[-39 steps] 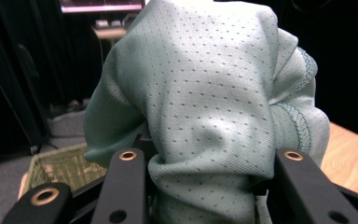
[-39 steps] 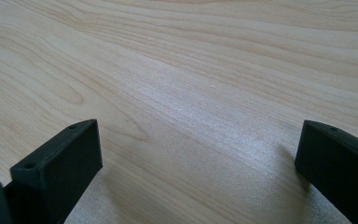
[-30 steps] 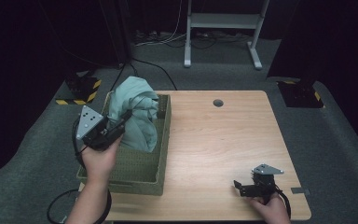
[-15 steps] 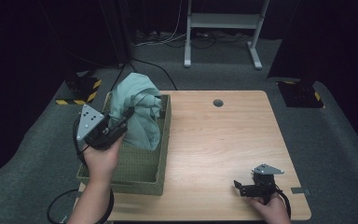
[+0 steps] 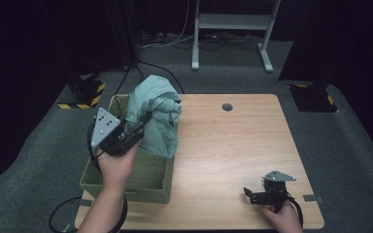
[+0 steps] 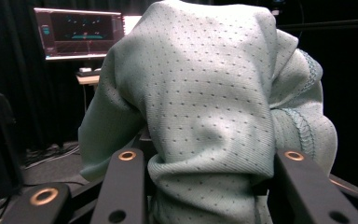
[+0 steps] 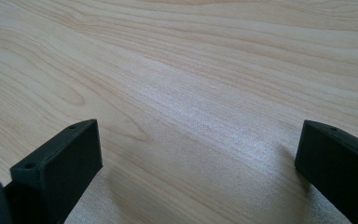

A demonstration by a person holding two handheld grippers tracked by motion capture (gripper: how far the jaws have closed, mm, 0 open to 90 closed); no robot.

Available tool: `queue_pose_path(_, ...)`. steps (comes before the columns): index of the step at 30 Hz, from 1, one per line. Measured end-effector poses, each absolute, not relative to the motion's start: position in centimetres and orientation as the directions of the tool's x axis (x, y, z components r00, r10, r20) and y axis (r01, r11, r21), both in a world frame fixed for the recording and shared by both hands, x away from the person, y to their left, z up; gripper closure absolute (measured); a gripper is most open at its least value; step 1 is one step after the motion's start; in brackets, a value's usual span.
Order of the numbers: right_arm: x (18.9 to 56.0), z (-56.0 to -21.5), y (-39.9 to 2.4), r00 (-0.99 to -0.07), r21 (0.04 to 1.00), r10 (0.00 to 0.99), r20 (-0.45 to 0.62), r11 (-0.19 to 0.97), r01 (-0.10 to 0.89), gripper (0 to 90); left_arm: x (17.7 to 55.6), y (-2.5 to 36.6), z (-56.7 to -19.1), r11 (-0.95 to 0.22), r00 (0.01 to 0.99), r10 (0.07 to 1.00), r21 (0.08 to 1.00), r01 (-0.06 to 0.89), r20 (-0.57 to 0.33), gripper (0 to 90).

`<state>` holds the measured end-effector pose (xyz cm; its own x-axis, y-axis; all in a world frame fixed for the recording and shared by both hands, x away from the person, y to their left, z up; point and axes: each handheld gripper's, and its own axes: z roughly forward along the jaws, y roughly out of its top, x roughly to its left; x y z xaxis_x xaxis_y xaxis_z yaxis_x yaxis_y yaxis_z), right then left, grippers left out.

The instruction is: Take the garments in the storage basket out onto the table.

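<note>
A pale green garment (image 5: 155, 114) is clamped between the jaws of the left gripper (image 5: 137, 130), bunched just ahead of it and hanging over the basket (image 5: 141, 187). The right gripper (image 5: 252, 194) is held wide open and empty, low over the table (image 5: 233, 145), well apart from the garment.
</note>
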<state>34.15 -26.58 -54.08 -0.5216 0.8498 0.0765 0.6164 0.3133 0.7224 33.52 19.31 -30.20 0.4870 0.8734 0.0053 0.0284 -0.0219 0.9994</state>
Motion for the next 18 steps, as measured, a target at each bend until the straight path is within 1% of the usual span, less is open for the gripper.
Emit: queue_pose_path(18, 34.2, -54.1, -26.6, -0.521, 0.723, 0.85, 0.081, 0.31, 0.617, 0.1, 33.9, 15.6, -29.9, -0.004, 0.551, 0.835, 1.0, 0.018, -0.007, 61.1)
